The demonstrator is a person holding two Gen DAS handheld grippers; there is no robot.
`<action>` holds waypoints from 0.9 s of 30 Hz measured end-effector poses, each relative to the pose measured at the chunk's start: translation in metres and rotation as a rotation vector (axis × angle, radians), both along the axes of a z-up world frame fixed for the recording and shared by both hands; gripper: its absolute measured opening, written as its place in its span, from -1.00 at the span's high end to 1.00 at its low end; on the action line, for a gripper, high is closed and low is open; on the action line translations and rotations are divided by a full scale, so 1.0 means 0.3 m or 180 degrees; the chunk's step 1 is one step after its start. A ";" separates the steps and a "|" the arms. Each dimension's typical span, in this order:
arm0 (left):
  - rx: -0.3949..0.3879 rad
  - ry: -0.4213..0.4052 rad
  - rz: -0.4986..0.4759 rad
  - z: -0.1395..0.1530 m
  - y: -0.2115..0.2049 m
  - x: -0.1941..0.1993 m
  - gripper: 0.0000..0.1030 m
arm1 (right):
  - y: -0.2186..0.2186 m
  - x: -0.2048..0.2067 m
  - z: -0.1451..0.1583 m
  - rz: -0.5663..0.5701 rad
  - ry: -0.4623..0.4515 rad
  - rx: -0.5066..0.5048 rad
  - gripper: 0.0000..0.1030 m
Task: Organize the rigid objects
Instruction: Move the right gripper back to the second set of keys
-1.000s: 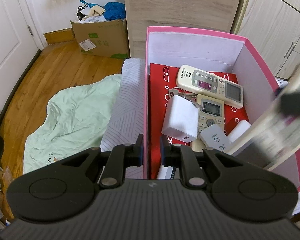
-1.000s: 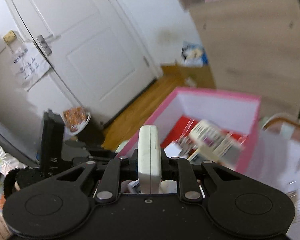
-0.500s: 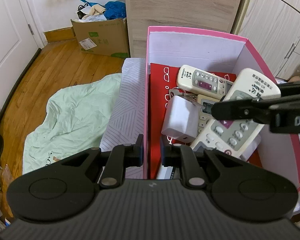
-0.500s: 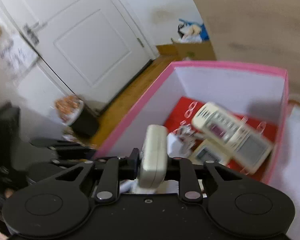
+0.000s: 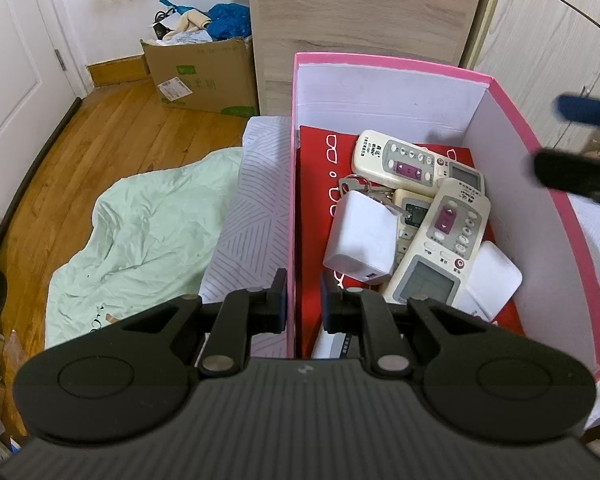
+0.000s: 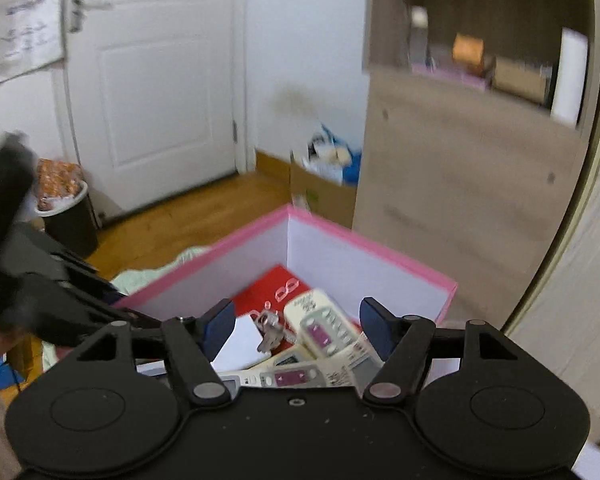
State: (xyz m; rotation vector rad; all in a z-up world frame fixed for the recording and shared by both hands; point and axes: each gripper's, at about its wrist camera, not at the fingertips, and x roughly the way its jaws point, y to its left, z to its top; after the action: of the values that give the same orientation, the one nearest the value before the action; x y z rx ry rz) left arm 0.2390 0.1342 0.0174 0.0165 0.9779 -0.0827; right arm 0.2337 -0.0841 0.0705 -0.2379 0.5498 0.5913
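Note:
My left gripper point(image 5: 303, 300) is shut on the left wall of the pink box point(image 5: 388, 66), one finger outside and one inside. The box holds a cream remote point(image 5: 416, 162) at the back and a second cream remote point(image 5: 440, 248) lying slantwise over a smaller remote point(image 5: 410, 216). A white charger block point(image 5: 360, 240), a bunch of keys point(image 5: 356, 184) and a red case point(image 5: 316, 152) lie there too. My right gripper point(image 6: 298, 328) hovers above the box point(image 6: 364, 240) with its jaws opening and nothing between them. The remotes point(image 6: 332, 332) lie below it.
A cardboard box point(image 5: 204, 76) of clutter stands on the wooden floor by a wooden cabinet point(image 5: 360, 12). A pale green sheet point(image 5: 140, 220) lies left of the pink box. A black bin point(image 6: 68, 216) stands near the white door point(image 6: 152, 80).
The right gripper carried a cream remote over the box, let it go and opened wide, then drew back to the right. The remote now lies in the box. The left gripper kept still.

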 end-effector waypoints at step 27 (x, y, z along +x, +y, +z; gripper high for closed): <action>-0.0086 0.0245 0.0028 -0.005 0.014 0.027 0.68 | -0.437 -0.049 -0.145 -0.0601 0.0910 0.0080 -0.29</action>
State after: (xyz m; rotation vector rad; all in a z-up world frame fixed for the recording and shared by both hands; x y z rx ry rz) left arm 0.2471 0.1386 0.0159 -0.0159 1.0536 -0.0890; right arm 0.2190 -0.2152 0.0269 -0.0756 0.8309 0.4502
